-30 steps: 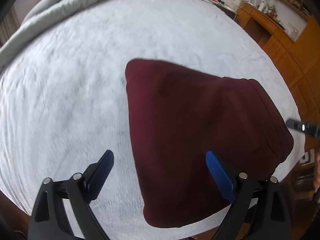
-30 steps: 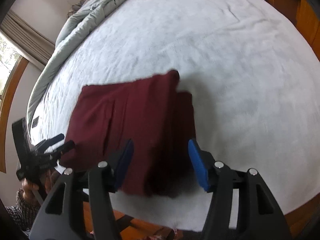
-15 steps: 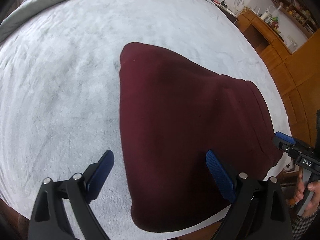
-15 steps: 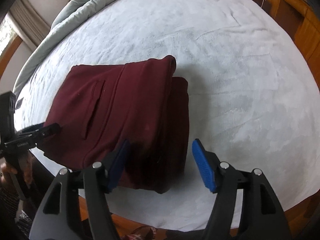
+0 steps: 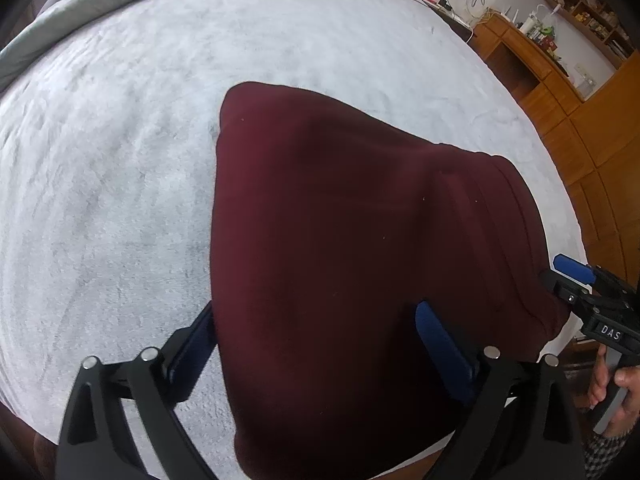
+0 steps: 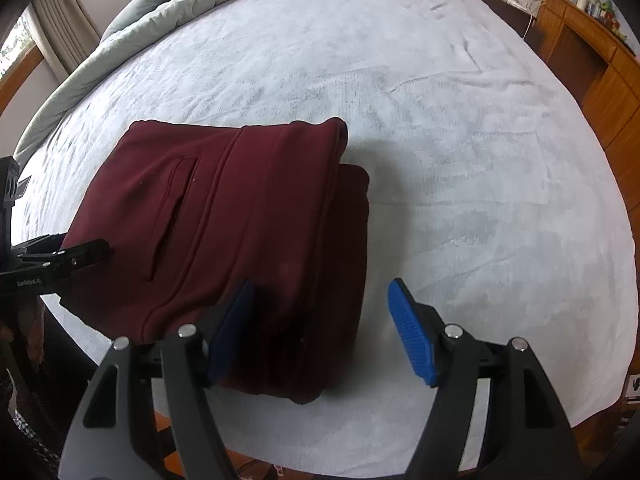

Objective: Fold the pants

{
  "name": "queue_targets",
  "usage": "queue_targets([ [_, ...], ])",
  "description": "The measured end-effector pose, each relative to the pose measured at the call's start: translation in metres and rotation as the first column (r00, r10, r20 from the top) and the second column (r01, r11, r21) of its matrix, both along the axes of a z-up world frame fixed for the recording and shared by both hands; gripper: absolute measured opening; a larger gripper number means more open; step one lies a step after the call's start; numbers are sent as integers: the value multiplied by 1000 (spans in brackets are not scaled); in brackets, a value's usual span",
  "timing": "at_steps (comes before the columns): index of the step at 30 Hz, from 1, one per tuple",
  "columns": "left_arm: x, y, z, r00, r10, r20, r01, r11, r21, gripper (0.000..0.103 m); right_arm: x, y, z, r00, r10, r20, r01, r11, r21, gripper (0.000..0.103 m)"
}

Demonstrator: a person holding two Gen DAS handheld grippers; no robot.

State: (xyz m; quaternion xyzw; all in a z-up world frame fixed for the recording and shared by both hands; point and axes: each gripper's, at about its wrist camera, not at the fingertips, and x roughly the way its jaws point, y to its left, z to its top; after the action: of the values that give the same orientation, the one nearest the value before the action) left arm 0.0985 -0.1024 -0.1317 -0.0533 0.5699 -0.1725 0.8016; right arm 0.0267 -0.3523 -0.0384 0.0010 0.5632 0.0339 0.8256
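The dark red pants lie folded in a thick stack on the white bed sheet, near its front edge. My left gripper is open low over the stack's near left side. One finger sits at the fabric's left edge and the other over the cloth. In the right wrist view the pants show a pocket slit and a lower layer that sticks out on the right. My right gripper is open and straddles that right edge, its pads clear of the cloth. Each gripper shows in the other's view: right gripper, left gripper.
A grey duvet is bunched along the bed's far side. Wooden cabinets with clutter on top stand to the right. A person's hand holds the right gripper's handle. The bed's front edge runs just below both grippers.
Both grippers have come lower and closer over the pants. The right gripper's jaws have spread a little wider. The right gripper has moved into the left wrist view at the pants' right edge.
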Motion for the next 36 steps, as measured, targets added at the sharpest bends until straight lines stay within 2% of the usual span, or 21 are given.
queue_targets([
  [7, 2, 3, -6, 1000, 7, -24, -8, 999, -37, 98, 1, -2, -2, 1000, -8, -8, 8, 1000, 22, 70],
  [16, 0, 15, -5, 999, 6, -33, -8, 999, -53, 98, -10, -28, 0, 997, -36, -71, 52, 972, 228, 70],
  [19, 3, 20, -8, 999, -4, -48, 1, 998, -61, 98, -13, -30, 2, 994, -47, -95, 70, 964, 257, 70],
  [21, 6, 19, -9, 999, -6, -50, 3, 998, -68, 98, -11, -25, 2, 994, -46, -103, 69, 969, 236, 70],
  [25, 10, 19, -9, 998, -7, -59, 2, 997, -77, 98, 1, -15, -9, 990, -46, -135, 79, 964, 255, 70],
  [28, 6, 20, -11, 998, -4, -69, -2, 996, -87, 98, 7, -15, -20, 983, -53, -177, 113, 932, 344, 70],
  [29, 5, 23, -11, 997, -1, -73, -6, 996, -91, 98, 8, -12, -22, 982, -51, -182, 111, 935, 338, 68],
  [31, 5, 25, -12, 997, 1, -80, -9, 996, -94, 98, 9, -5, -22, 985, -16, -174, 74, 942, 328, 54],
  [33, 5, 27, -13, 996, 4, -85, -12, 995, -99, 98, 8, -3, -15, 986, 14, -169, 49, 930, 364, 17],
  [34, 5, 29, -12, 996, 6, -86, -15, 995, -98, 98, 8, -3, -8, 987, 27, -161, 40, 917, 397, 17],
  [36, 4, 28, -8, 997, 2, -80, -10, 995, -96, 98, 7, -2, 9, 990, 46, -134, 9, 921, 389, 16],
])
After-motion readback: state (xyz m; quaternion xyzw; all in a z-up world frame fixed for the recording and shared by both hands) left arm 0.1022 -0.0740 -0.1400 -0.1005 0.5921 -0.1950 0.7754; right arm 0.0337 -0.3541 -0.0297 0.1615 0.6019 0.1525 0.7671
